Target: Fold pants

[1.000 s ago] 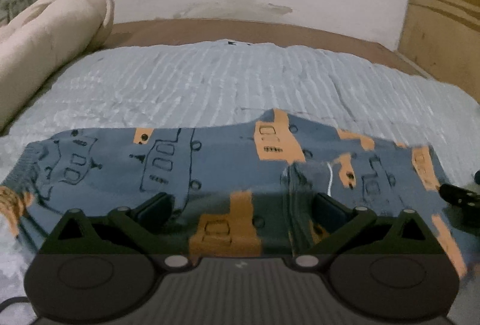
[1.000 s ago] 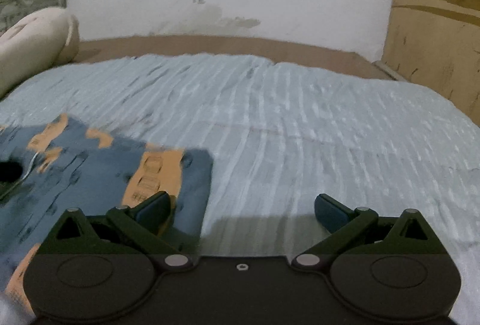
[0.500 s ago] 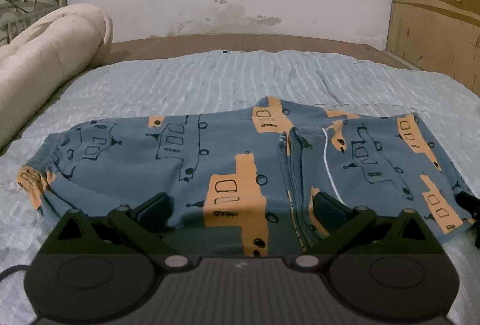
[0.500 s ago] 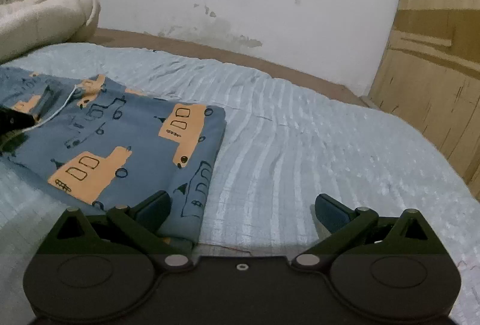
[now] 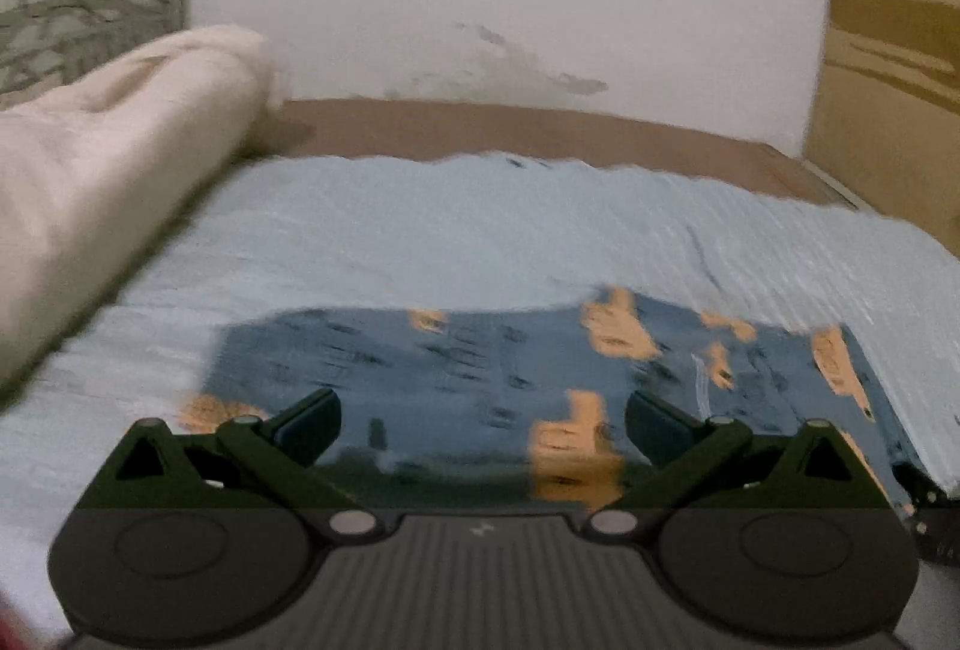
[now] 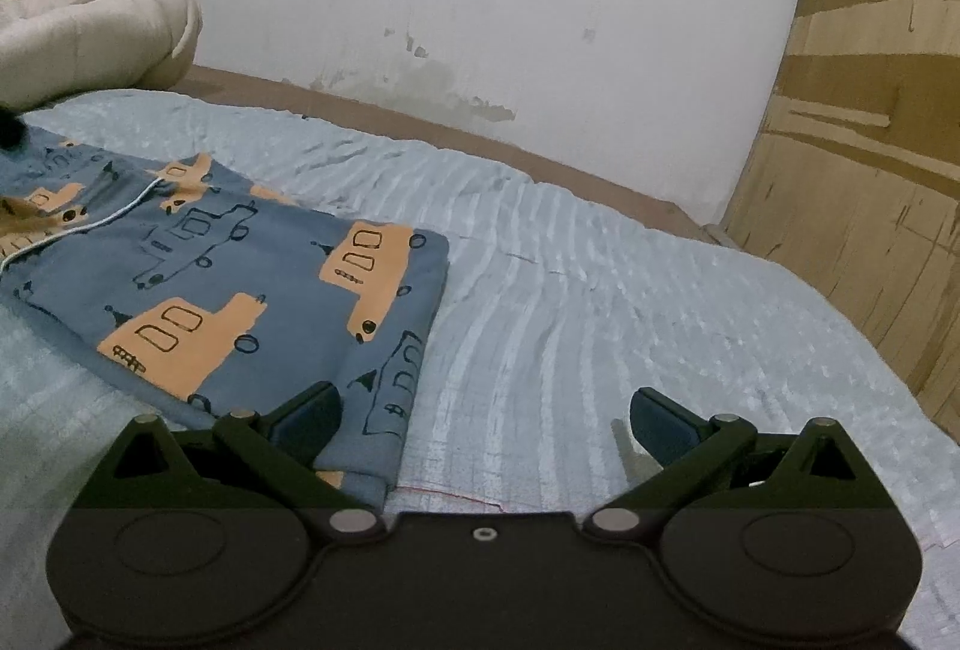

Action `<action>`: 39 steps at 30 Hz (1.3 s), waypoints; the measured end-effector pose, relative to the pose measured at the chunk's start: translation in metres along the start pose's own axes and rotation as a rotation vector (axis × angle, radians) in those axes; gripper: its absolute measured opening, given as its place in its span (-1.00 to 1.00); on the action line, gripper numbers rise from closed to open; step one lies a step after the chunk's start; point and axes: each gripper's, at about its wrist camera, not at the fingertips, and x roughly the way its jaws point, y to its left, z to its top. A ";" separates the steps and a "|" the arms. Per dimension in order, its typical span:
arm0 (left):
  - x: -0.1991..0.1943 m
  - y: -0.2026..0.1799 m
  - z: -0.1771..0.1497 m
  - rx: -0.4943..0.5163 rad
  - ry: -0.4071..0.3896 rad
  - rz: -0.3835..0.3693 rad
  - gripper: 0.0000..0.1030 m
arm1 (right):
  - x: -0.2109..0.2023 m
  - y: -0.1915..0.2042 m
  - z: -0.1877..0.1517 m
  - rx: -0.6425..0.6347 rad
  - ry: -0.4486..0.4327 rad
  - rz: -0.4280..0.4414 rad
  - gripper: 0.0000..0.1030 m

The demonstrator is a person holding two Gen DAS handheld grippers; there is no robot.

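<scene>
pants [image 6: 240,278]: blue w/ orange truck print, lying flat on the bed [image 6: 600,320], already folded into a rough rectangle; sits toward the bed's near edge, left-of-centre. Left-wrist view is motion-blurred, so detail there is poor.
long axis: runs left–right across the bed, roughly parallel to the near edge and to the brown frame edge [image 6: 360,110] at the far side.
pointing: one short end lies by the R gripper, the other runs off toward the rolled cream blanket [image 6: 90,32] at the bed's left side. Which end is the waistband – can't tell; a white cord [image 6: 90,224] shows near mid-length.
R gripper [image 6: 483,419]: jaws wide apart, holding nothing. Near-right corner of the pants sits just ahead of its left finger; the right finger is over bare bedcover.
L gripper [image 5: 483,419]: jaws also wide apart, nothing held; hovers over the near long edge, fabric ahead and between the fingers.
nearer hand: R is nearer the right short end; L is nearer the mid-length and left end.
judgement: if another fold is due, it likely goes end-to-end along the long axis, so each gripper needs a corner of the same short end.
risk: stacked layers may slip apart if only the top ply is pinched.
</scene>
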 end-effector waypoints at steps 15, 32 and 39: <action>-0.018 0.121 -0.031 -0.264 0.065 0.100 0.99 | -0.027 0.034 0.041 0.003 -0.127 0.056 0.99; 0.046 0.130 -0.045 -0.447 -0.068 -0.102 0.88 | 0.006 0.108 0.048 -0.054 -0.071 0.237 0.99; 0.060 0.143 -0.054 -0.548 -0.024 -0.130 0.60 | 0.003 0.111 0.045 -0.075 -0.080 0.220 0.99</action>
